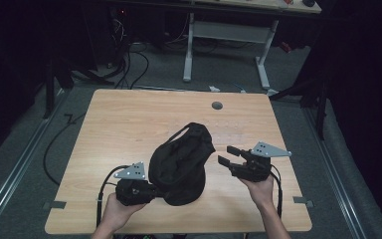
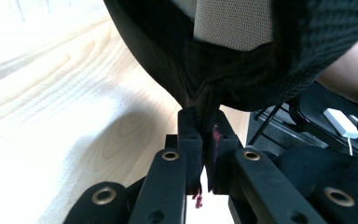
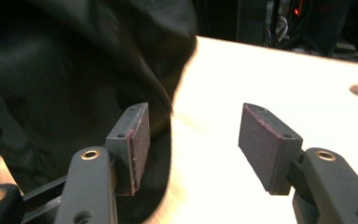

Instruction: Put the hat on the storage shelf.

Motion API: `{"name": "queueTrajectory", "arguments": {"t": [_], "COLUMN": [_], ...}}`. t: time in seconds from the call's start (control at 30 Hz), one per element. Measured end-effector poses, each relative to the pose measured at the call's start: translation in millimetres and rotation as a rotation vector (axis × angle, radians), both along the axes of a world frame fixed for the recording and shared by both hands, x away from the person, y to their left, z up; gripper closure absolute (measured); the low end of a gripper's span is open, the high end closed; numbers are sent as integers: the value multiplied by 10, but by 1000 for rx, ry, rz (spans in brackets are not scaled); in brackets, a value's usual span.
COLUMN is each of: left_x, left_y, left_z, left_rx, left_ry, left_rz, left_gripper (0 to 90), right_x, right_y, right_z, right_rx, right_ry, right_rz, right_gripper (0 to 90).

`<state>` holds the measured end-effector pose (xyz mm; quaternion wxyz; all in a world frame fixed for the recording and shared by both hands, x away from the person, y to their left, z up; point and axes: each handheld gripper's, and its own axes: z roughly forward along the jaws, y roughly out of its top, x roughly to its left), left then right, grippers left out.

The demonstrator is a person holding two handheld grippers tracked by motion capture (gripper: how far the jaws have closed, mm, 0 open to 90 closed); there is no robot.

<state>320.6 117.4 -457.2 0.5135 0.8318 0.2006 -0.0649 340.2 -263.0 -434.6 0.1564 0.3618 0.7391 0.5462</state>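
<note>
Two tongs are in my hands over the wooden table. My left tong has its jaws pinched narrow on a fold of the black bag; in the left gripper view that fold of fabric runs down between the two pads, and the bag's body bulges up and away just past the tips, with a pale mesh patch on it. My left hand grips the tool from behind.

My right tong stands wide, holding nothing. Its tips point toward the bag's right side and sit just beside it, apart from the cloth as far as the high view shows. In the right gripper view the near pad has the dark fabric right behind it, while the far pad is over bare tabletop. My right hand holds that tool from below.

So the bag lies on the table between both tongs, slumped, with a strap loop arching at its far end. Beyond the right tong, a small grey disc sits in the tabletop.
</note>
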Motion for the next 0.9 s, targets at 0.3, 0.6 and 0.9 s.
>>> {"name": "queueTrajectory", "arguments": {"t": [0.3, 0.6, 0.9], "left_x": [-4, 5, 57], "left_y": [36, 99, 158], "left_z": [58, 132, 192], "left_rx": [-14, -29, -43], "left_ry": [-32, -68, -87], "left_rz": [46, 124, 193], "left_gripper": [865, 864, 864], "right_x": [-33, -40, -43], "right_y": [-135, -290, -299], "right_z": [-304, -662, -813], "right_rx": [-102, -247, -344], "right_ry": [102, 183, 202], "right_rz": [-93, -247, -328], "right_gripper": [426, 421, 441]}}
